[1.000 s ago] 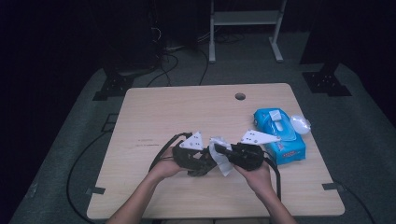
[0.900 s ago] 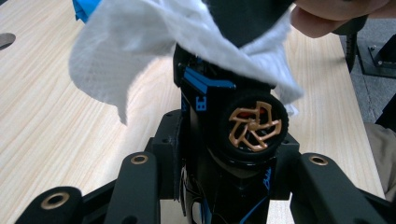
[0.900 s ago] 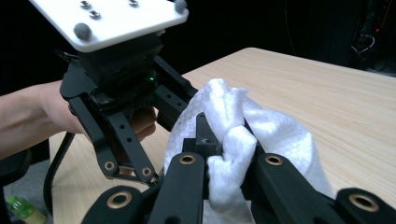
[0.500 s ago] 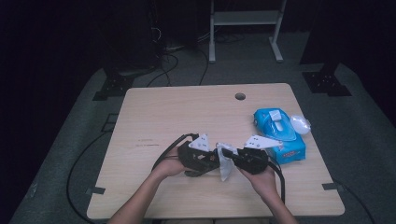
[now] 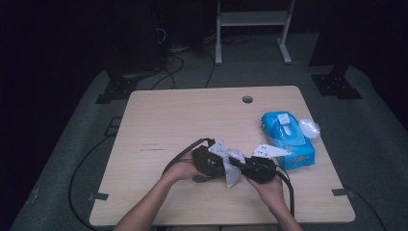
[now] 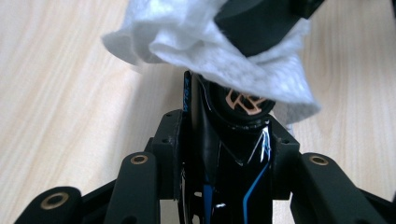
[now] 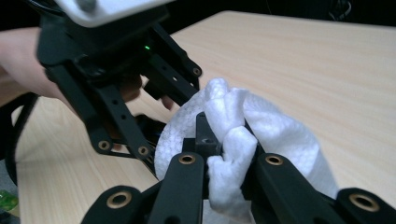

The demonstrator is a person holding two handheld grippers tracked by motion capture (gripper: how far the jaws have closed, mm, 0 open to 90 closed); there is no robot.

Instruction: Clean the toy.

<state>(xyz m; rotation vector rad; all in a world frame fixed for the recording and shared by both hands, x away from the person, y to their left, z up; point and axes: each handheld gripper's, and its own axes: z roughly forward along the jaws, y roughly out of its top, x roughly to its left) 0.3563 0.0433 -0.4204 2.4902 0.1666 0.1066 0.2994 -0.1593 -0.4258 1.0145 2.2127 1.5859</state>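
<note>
My left gripper (image 6: 229,135) is shut on a glossy black object (image 6: 236,154) with thin blue lines and a copper logo. A crumpled white tissue (image 6: 205,42) lies over the object's far end. My right gripper (image 7: 226,140) is shut on that tissue (image 7: 233,154) and presses it against the object. In the high view the two grippers meet tip to tip near the table's front edge, left gripper (image 5: 217,162) and right gripper (image 5: 244,168), with the tissue (image 5: 233,176) hanging between them.
A blue pack of wipes (image 5: 287,140) lies at the table's right edge, with a crumpled white wad (image 5: 309,128) beside it. The wooden table (image 5: 192,120) has a round cable hole (image 5: 247,99) at the back. Cables trail off the front.
Both hands have drifted slightly right and toward the table's front edge, staying together. Each grip is as it was.
</note>
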